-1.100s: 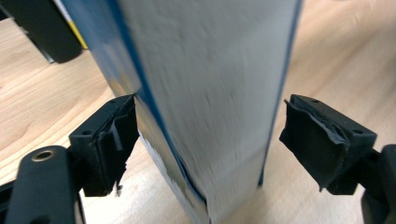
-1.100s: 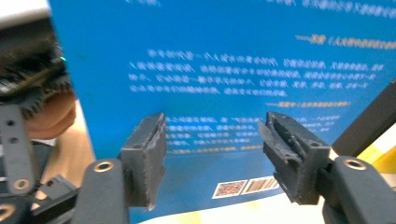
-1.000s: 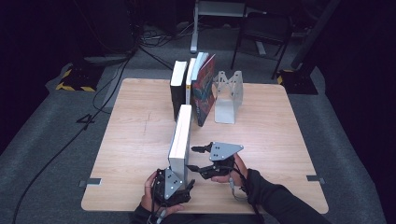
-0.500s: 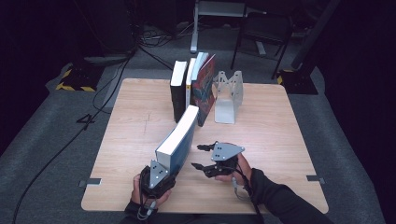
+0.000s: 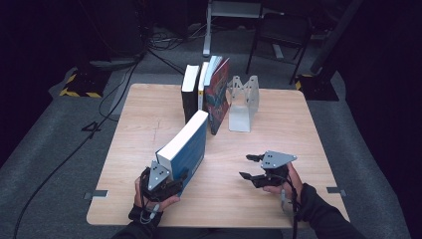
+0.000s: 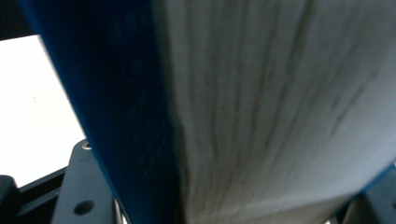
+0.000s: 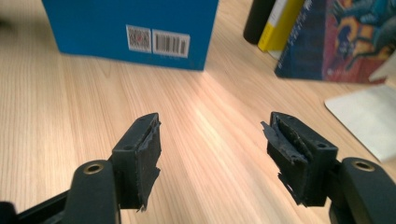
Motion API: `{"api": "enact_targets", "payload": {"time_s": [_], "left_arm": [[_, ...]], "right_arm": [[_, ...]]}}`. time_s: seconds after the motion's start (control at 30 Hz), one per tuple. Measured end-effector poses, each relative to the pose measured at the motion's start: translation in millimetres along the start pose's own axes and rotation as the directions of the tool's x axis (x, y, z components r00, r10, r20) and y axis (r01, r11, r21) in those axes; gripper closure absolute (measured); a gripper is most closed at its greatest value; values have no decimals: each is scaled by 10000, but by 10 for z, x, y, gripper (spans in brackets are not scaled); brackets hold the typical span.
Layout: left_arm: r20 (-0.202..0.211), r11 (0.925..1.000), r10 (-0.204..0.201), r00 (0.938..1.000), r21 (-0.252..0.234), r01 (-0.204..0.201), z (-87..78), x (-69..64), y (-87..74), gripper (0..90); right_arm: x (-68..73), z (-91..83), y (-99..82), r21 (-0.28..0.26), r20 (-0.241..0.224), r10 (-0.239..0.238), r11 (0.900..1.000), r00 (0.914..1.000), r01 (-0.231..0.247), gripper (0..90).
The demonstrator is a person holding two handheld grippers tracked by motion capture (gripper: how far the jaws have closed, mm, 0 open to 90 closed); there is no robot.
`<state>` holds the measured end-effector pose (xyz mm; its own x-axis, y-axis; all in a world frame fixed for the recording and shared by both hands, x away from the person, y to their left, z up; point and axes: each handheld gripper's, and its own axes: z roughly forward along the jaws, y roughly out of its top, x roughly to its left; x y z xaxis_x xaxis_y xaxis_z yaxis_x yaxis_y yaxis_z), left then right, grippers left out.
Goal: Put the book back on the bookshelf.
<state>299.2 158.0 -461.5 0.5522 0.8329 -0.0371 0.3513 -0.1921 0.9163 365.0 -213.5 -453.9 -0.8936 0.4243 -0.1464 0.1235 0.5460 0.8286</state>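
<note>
While tilted, blue book (image 5: 185, 149) sits clamped in left claw (image 5: 164, 181).

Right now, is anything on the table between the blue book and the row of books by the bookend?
Nothing visible. The blue book, clamped in the left gripper, leans toward the standing books with bare table between them. The right gripper sits off to the side.

Four books in all: one blue book (image 5: 186, 147) tilted near the front of the table (image 5: 149, 109), and three standing in a row at the back, namely a black book (image 5: 189, 97), a yellow-spined book (image 5: 203, 82), and a book with a red illustrated cover (image 5: 218, 97), though the blur may hide another. One white bookend (image 5: 244, 102). Two claws: left claw (image 5: 171, 186), right claw (image 5: 250, 167).
</note>
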Motion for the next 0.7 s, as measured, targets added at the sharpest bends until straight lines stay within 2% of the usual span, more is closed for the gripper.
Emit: {"api": "enact_targets", "payload": {"time_s": [0.07, 0.13, 0.17, 0.2, 0.27, 0.4, 0.5, 0.53, 0.6, 0.7], "left_arm": [[362, 9999, -157, 9992, 54, 155, 15, 50, 13, 462], [422, 9998, -208, 9989, 62, 205, 22, 58, 17, 540], [601, 9996, -263, 9978, 128, 255, 34, 98, 31, 548], [601, 9996, -263, 9978, 128, 255, 34, 98, 31, 559], [927, 9993, -357, 9951, 138, 345, 53, 146, 42, 569], [1330, 9993, -327, 9906, 240, 298, 116, 198, 91, 592], [1678, 9994, -300, 9854, 245, 262, 185, 167, 117, 594], [1678, 9994, -300, 9854, 245, 262, 185, 167, 117, 594], [2128, 9995, -231, 9768, 266, 179, 304, 85, 165, 594], [2424, 9995, -126, 9701, 325, 48, 397, -1, 210, 593]], "right_arm": [[-1, -27, -35, 43, 206, -9, 10000, 9998, 8, 348], [3, -47, -50, 30, 182, -31, 10000, 9998, 30, 350], [9, -66, -61, 64, 331, -17, 10000, 9995, 15, 347], [9, -66, -61, 64, 331, -17, 10000, 9995, 15, 347], [11, -79, -82, 88, 214, 17, 10000, 9998, -19, 341], [22, -84, -130, 325, 393, 92, 9994, 9992, -105, 342], [12, -119, -164, 455, 607, 131, 9988, 9981, -159, 341], [7, -137, -183, 503, 651, 197, 9985, 9977, -230, 341], [-10, -176, -232, 599, 791, 264, 9977, 9965, -312, 341], [-46, -261, -301, 652, 1040, 385, 9968, 9938, -455, 341]]}}
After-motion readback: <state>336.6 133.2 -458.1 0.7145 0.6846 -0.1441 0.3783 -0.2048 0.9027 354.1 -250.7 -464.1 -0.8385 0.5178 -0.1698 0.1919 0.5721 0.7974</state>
